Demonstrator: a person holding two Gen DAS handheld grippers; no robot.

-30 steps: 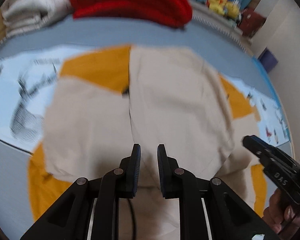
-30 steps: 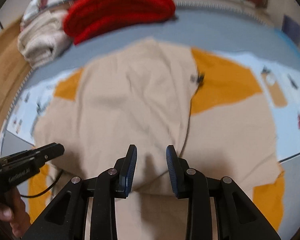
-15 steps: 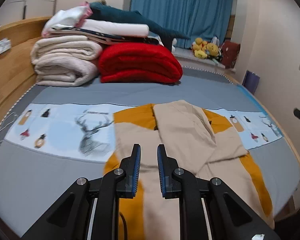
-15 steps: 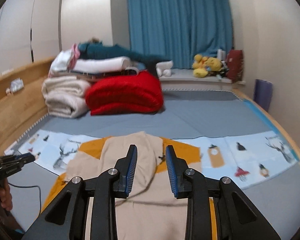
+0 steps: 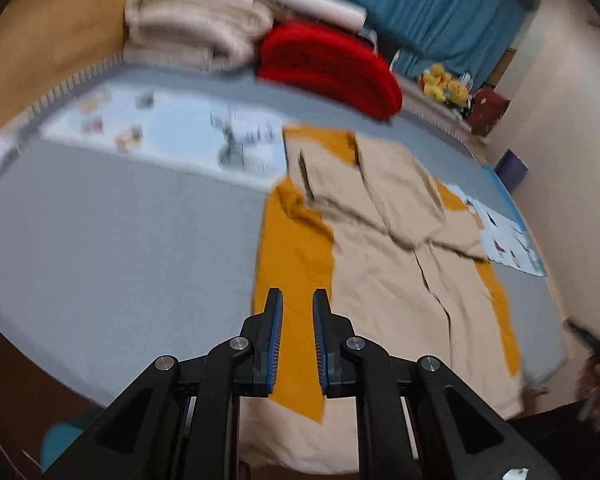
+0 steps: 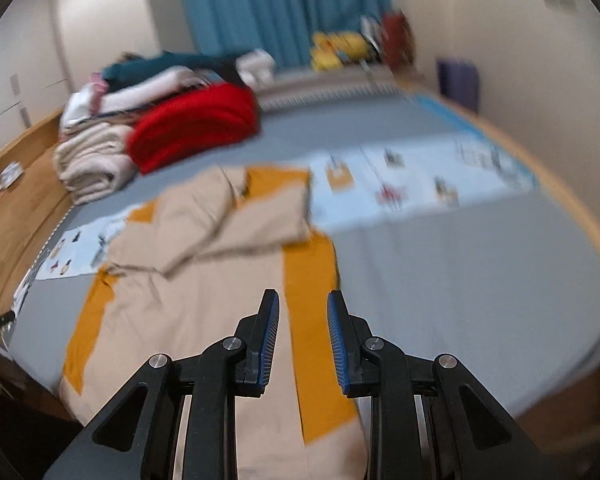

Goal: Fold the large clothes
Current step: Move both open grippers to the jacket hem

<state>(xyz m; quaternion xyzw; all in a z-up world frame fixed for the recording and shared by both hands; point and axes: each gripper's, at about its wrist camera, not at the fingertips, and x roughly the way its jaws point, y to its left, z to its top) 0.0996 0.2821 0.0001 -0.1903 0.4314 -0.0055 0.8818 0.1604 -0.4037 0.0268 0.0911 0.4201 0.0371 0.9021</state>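
Left wrist view: the beige-and-mustard garment (image 5: 384, 240) is seen spread below the red blanket (image 5: 328, 68), sleeves already folded inward, lengthwise folds judged outstanding, while the left gripper (image 5: 296, 320) and right gripper (image 6: 302, 324) are held slightly parted and empty.

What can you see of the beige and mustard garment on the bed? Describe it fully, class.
The beige and mustard garment is a large, soft, woven-looking piece lying flat on the grey bed. It is mostly beige, with mustard-orange panels along both long sides and at the far corners. Its far part is folded inward into overlapping beige flaps with creased edges. The near end hangs over the bed's edge. It partly covers a pale blue printed strip. Neither gripper touches it.
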